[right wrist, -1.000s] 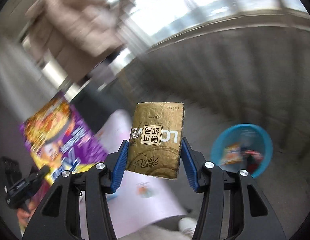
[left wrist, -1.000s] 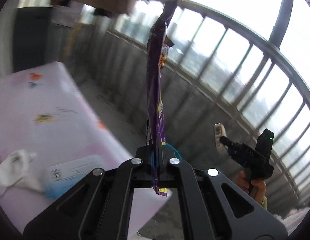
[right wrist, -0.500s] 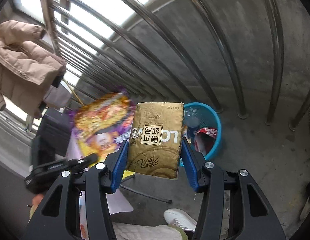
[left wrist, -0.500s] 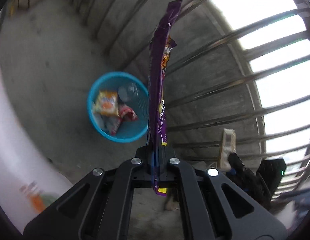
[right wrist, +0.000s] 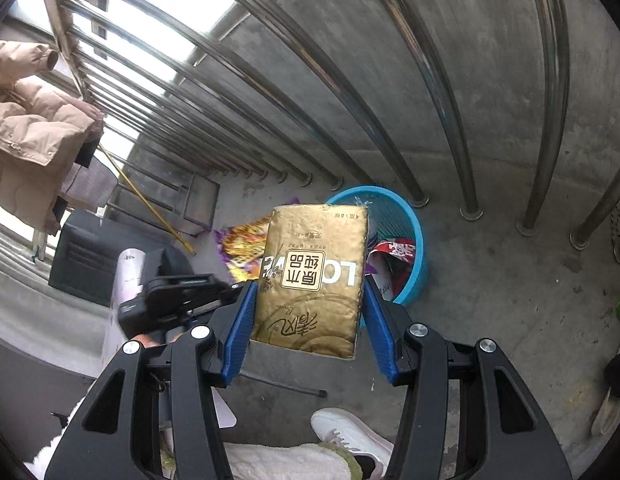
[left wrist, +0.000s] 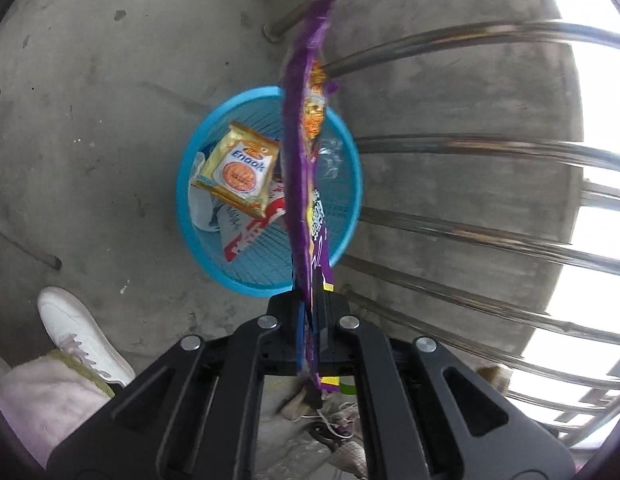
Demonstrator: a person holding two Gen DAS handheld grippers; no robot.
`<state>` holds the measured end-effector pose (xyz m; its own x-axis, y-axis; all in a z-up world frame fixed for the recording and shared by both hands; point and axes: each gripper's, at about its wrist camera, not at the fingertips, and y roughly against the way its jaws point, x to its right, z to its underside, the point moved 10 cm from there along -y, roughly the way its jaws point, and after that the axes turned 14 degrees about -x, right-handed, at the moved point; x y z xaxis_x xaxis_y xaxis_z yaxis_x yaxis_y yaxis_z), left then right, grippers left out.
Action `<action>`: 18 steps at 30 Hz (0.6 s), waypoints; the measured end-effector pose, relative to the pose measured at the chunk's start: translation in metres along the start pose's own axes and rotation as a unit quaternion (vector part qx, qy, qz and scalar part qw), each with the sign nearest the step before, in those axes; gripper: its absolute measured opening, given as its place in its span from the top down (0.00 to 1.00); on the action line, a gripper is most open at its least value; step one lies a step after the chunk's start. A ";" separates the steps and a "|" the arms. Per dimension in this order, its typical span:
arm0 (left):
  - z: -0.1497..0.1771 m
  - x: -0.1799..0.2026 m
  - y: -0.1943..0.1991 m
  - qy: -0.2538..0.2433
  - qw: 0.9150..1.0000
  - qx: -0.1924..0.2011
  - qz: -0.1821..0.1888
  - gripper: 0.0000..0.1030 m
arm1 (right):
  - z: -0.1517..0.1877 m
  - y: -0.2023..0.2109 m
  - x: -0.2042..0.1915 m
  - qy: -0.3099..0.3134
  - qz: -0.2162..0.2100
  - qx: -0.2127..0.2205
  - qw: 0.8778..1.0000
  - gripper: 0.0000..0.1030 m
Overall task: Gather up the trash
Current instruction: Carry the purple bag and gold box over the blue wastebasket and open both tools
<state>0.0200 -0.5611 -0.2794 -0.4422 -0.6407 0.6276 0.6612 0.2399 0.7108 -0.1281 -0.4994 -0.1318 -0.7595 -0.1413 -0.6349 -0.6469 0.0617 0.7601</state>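
Note:
My left gripper is shut on a long purple snack wrapper that stands edge-on above a blue basket. The basket holds a yellow cracker packet and a red-and-white wrapper. My right gripper is shut on a flat gold tissue pack, gripped by its sides between the blue pads. Behind the pack the blue basket stands on the concrete floor. The left gripper with the purple wrapper shows to the left of it.
Steel railing bars rise from a concrete kerb right behind the basket. A person's white shoe stands on the floor near the basket, and the white shoe shows under the right gripper. A beige coat hangs at the far left.
The left gripper swung down from the table side to over the basket, which now looms larger. The right gripper dipped towards the basket. Both still hold their items.

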 end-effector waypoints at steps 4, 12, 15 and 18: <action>-0.011 -0.017 -0.015 0.017 0.999 -0.001 -0.028 0.78 | -0.002 -0.007 0.007 -0.002 0.010 -0.007 1.000 0.50; -0.017 -0.030 0.005 0.009 0.996 0.031 -0.086 0.48 | 0.000 -0.035 0.002 0.010 0.014 -0.040 0.999 0.50; -0.014 -0.026 0.029 -0.012 0.991 0.061 -0.122 0.38 | -0.003 -0.050 -0.012 0.030 0.017 -0.055 0.998 0.50; -0.014 -0.014 0.052 -0.058 0.981 0.094 -0.160 0.34 | -0.008 -0.072 -0.028 0.051 0.021 -0.071 0.996 0.50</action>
<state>0.0687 -0.5501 -0.2558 -0.6827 -0.6202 0.3863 0.3576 0.1775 0.9168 -0.0596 -0.5077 -0.1672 -0.7698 -0.2415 -0.5908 -0.5935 -0.0700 0.8018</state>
